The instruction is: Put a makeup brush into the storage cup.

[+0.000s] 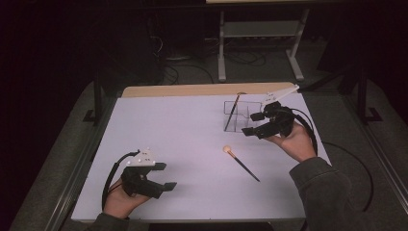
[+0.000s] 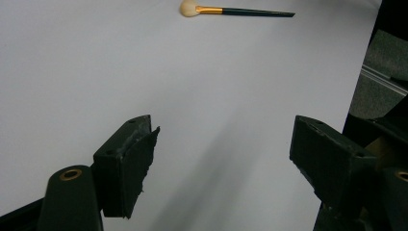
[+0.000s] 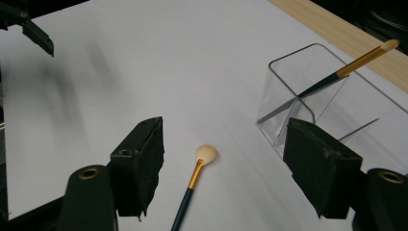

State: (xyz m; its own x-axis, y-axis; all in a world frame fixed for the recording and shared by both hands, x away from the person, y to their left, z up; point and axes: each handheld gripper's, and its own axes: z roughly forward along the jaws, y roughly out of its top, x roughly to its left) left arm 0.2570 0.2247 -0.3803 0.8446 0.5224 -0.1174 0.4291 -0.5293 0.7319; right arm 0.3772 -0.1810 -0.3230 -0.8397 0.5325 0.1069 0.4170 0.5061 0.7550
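From my console I see a white table (image 1: 159, 144) with a pale wooden strip (image 1: 192, 90) along its far edge, standing on dark grey carpet (image 1: 57, 163). Beyond it, a grey metal stand (image 1: 260, 30) and loose cables (image 1: 192, 67) sit in a dim, nearly black room.

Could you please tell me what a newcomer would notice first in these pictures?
A brush with a pale tip lies alone mid-table on the white sheet. Behind it, a clear holder holds a second brush, leaning. The right tool hovers open beside the holder; the left tool waits open near the front edge.
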